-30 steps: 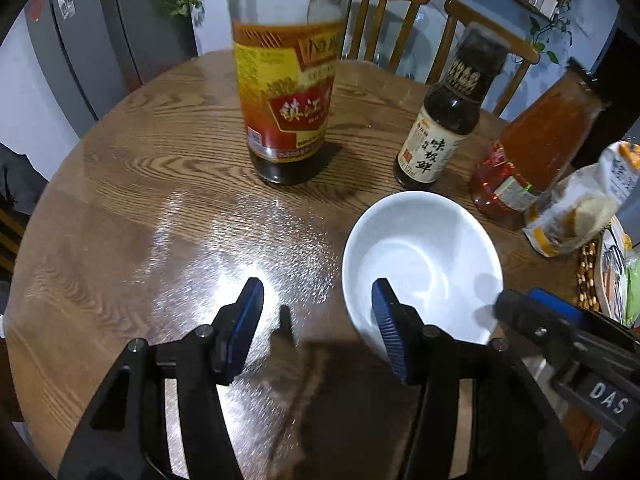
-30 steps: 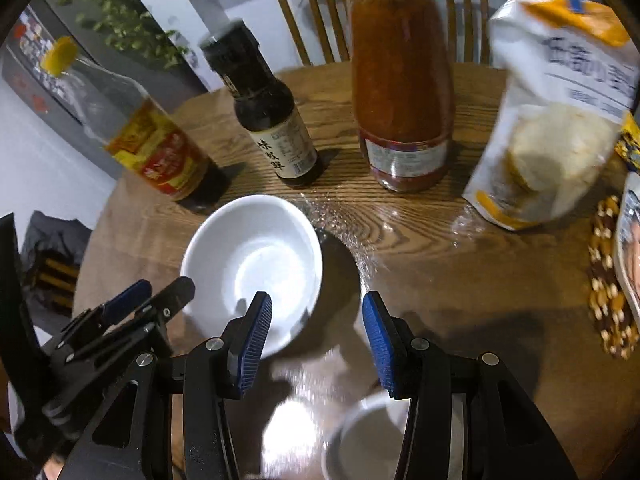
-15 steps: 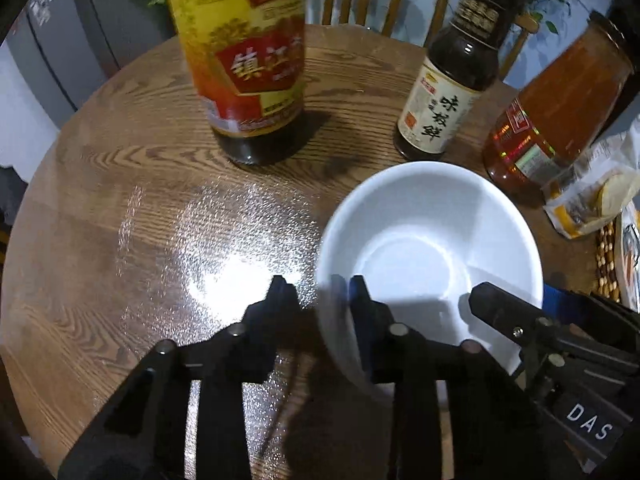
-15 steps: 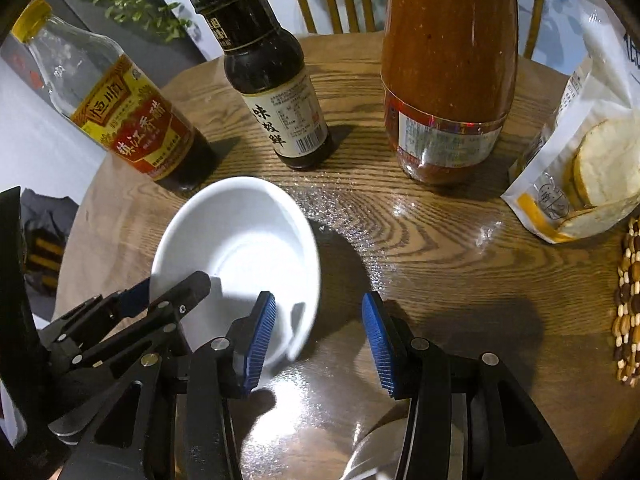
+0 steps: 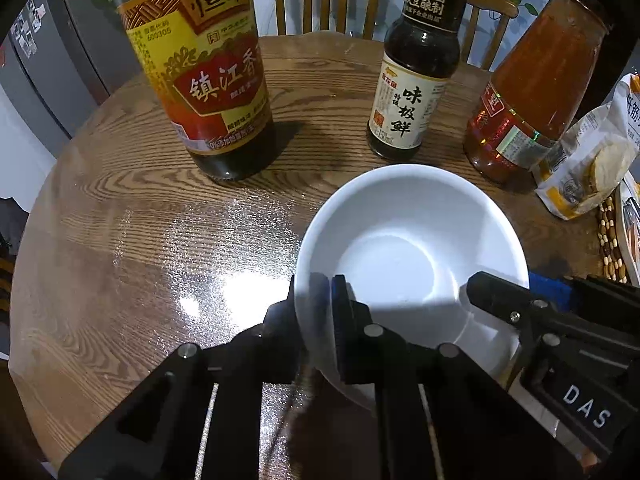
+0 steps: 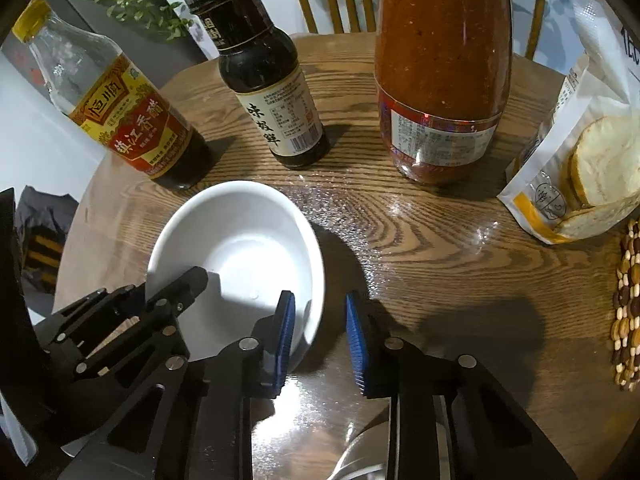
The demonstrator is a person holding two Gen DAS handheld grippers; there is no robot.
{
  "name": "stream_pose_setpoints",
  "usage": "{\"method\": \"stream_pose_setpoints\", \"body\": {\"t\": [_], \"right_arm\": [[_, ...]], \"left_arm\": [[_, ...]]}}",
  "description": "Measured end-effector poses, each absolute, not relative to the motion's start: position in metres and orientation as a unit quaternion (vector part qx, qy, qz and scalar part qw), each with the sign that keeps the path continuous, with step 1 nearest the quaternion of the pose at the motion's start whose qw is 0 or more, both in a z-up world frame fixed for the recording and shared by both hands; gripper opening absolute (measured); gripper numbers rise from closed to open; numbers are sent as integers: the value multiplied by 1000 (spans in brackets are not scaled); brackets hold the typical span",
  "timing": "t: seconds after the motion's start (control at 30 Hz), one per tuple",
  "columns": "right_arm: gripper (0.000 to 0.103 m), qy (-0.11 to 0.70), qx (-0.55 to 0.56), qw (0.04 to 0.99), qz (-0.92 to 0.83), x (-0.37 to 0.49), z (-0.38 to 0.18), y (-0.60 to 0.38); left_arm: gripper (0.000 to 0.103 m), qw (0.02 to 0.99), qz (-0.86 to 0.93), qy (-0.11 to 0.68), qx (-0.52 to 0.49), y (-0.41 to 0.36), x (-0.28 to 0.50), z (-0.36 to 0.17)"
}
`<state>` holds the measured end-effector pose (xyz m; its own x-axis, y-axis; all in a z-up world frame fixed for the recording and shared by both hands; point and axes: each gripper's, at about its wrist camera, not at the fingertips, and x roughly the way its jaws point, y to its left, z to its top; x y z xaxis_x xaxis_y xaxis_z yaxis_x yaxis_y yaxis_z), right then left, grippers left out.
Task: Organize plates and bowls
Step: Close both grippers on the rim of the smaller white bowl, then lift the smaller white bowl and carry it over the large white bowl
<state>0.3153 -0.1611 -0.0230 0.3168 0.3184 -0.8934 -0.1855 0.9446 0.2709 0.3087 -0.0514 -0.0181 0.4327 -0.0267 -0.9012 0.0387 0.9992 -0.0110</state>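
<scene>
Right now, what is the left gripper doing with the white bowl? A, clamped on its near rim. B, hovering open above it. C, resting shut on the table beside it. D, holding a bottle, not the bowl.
A: in the left wrist view the left gripper has its fingers shut on the near rim of the white bowl, one finger inside the rim and one outside.

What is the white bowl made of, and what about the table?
The bowl looks like glazed ceramic: smooth, plain white, with a soft shine. It might be melamine instead. The table looks like varnished wood: brown grain lines under a glossy glare.
</scene>
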Motion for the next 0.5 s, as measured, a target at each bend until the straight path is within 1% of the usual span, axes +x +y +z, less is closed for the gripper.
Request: {"method": "stream_pose_setpoints", "body": {"t": [0.07,0.2,0.3,0.5], "right_arm": [[25,560,58,811,159,313,-20,-158],[24,558,51,813,158,311,-17,-154],[21,560,55,811,160,310,-20,-155],[21,552,62,816,161,303,-16,-157]], "left_arm": [[12,846,-23,533,2,-54,307,-18],[12,846,-23,533,-3,-51,306,-18],[12,845,-23,535,-9,-47,303,-18],[11,849,-27,528,-12,-46,297,-13]]}}
